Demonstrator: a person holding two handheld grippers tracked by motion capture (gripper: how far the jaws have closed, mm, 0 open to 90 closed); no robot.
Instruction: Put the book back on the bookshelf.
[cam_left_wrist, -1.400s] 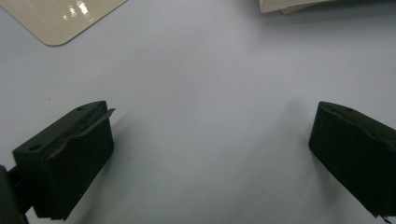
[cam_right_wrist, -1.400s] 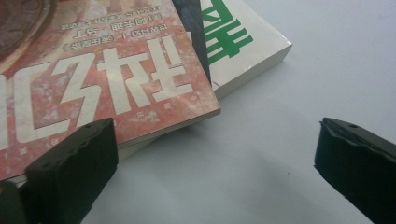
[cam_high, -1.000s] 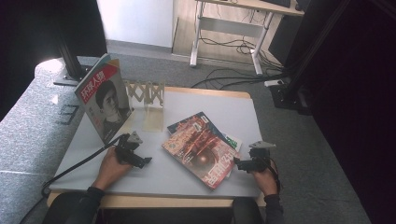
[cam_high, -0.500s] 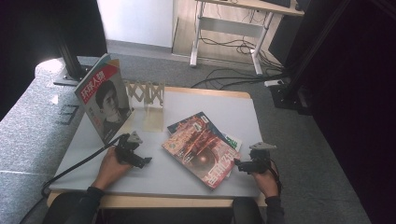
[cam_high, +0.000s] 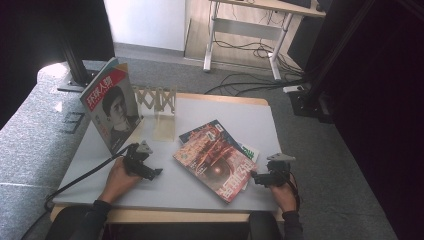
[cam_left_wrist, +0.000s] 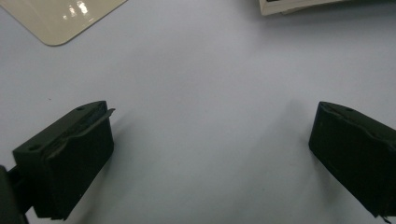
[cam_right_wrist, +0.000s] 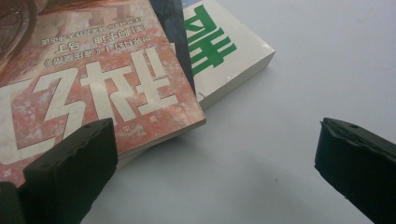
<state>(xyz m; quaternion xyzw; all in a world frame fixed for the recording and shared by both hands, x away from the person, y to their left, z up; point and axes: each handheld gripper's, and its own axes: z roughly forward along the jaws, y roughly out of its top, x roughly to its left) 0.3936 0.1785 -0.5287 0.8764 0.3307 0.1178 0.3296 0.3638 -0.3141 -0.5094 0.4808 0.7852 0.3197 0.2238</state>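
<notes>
Right gripper (cam_high: 256, 177), low on the table at about 4 o'clock from the table's centre: jaws spread wide, nothing between them. In the right gripper view one jaw sits just in front of the near corner of the red-covered magazine with large white characters (cam_right_wrist: 84, 79); the other jaw is out over bare tabletop.

Left gripper (cam_high: 155, 173), at about 8 o'clock: also wide open, empty, pointed at bare grey tabletop (cam_left_wrist: 201, 93).

The red magazine lies flat near the table's middle, top of a fanned stack. Under it are a dark-covered magazine (cam_right_wrist: 175, 32) and a white book with green lettering (cam_right_wrist: 224, 56), both poking out toward 2 o'clock.

Risks, as I judge them:
- The top cover lies flat with little lip, so a jaw driven in low may push the whole stack instead of getting under it.
- Closing on the corner could catch the cover alone and curl or tear it.
- Lifting the top one may drag the dark magazine along, the two being in contact.

Farther off, at 10 o'clock: a magazine with a portrait cover (cam_high: 111, 107) stands leaning at the wooden slatted rack (cam_high: 156, 99), with a pale glossy board (cam_high: 164, 127) lying flat before it. Nothing lies between the right gripper and the stack.
</notes>
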